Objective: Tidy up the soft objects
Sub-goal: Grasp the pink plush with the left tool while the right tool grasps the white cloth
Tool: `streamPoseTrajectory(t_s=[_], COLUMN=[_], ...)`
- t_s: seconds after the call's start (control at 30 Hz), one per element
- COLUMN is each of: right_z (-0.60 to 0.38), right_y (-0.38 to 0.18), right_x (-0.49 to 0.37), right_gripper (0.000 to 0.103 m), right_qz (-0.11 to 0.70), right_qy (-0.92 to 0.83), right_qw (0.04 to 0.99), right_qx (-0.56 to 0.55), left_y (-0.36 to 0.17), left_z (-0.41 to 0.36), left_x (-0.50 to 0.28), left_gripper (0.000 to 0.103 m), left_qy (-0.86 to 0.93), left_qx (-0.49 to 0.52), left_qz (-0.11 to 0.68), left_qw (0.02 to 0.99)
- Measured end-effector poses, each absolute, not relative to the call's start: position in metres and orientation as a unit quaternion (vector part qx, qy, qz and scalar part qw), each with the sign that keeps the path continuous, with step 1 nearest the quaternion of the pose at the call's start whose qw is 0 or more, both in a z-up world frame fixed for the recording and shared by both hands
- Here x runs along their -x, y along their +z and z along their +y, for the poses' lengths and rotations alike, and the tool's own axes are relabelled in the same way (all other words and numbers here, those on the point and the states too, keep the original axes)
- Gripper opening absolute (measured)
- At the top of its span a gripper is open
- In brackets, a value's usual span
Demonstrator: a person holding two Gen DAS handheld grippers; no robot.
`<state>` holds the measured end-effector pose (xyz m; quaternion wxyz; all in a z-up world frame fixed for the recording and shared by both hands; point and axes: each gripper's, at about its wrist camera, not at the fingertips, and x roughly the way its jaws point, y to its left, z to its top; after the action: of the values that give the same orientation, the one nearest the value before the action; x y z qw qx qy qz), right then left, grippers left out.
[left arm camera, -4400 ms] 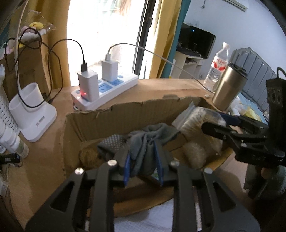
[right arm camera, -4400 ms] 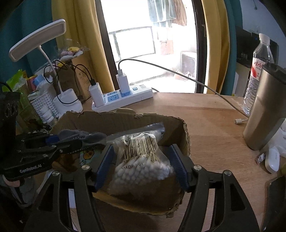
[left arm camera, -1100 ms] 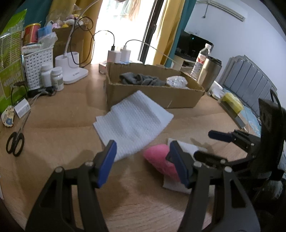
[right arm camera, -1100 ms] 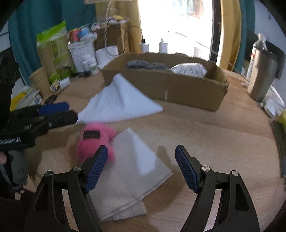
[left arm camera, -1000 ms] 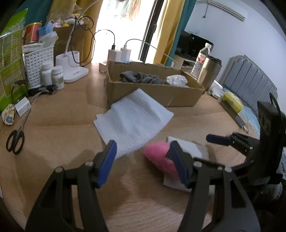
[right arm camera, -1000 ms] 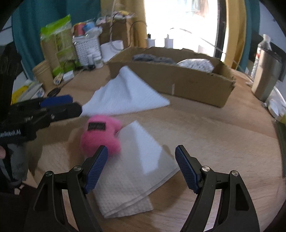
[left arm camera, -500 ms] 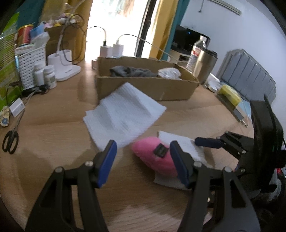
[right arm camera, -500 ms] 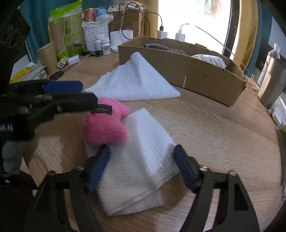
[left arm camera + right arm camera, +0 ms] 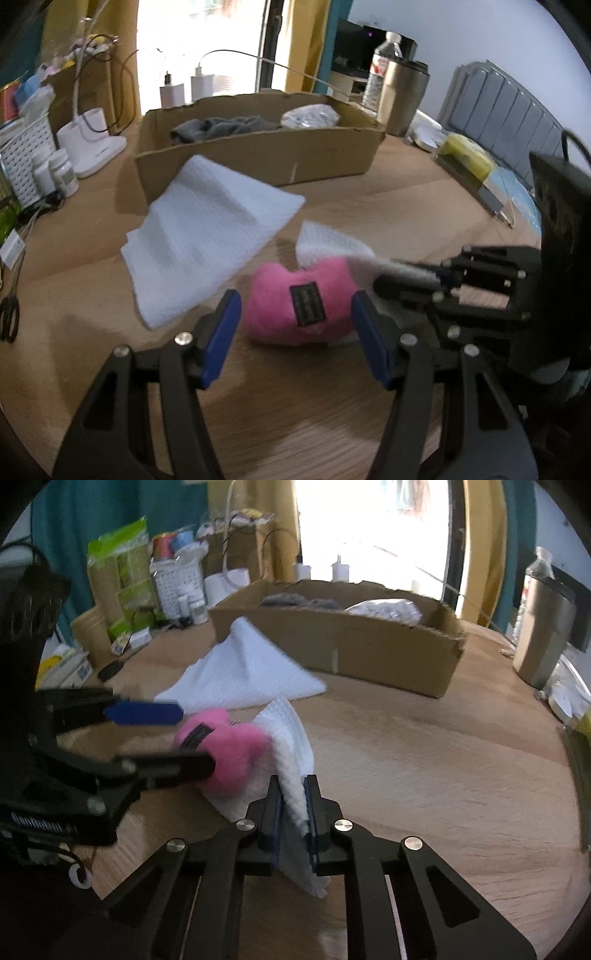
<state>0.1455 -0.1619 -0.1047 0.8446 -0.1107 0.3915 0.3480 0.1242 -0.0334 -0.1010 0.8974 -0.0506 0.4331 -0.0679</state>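
Note:
A pink plush toy (image 9: 301,301) with a black label lies on the wooden table, partly on a small folded white cloth (image 9: 332,245). My left gripper (image 9: 295,332) is open, its blue pads on either side of the plush (image 9: 225,746). My right gripper (image 9: 293,812) is shut on the near edge of the small white cloth (image 9: 291,746). A larger white cloth (image 9: 207,230) lies spread in front of the cardboard box (image 9: 258,158), which holds a grey cloth (image 9: 221,127) and a plastic bag of cotton balls (image 9: 310,114).
A steel tumbler (image 9: 404,96) and a water bottle (image 9: 378,66) stand right of the box. A white basket with bottles (image 9: 26,147), a lamp base (image 9: 92,136), chargers and scissors (image 9: 9,319) sit at the left. A yellow item (image 9: 465,157) lies at the right.
My left gripper moved in so its open pads now flank the pink plush. My right gripper went from open to shut on the small white cloth's edge.

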Motion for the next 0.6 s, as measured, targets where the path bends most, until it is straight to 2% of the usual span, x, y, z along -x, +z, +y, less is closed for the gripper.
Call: streamPoseTrajectory(t_s=[0.43, 0.6], right_z=[-0.178, -0.187], right_y=[-0.102, -0.096], right_x=[-0.157, -0.164], right_gripper=[0.012, 0.012], right_qz=[0.387, 0.38], right_qy=[0.353, 0.344], right_qw=[0.847, 0.855], right_qx=[0.087, 0.079], left_y=[-0.11, -0.096], left_z=[-0.044, -0.049], left_x=[-0.151, -0.153], left_gripper=[0.064, 0.064], left_qy=[-0.068, -0.076], left_qx=[0.052, 0.047], left_qz=[0.461, 0.447], left_qw=[0.883, 0.89])
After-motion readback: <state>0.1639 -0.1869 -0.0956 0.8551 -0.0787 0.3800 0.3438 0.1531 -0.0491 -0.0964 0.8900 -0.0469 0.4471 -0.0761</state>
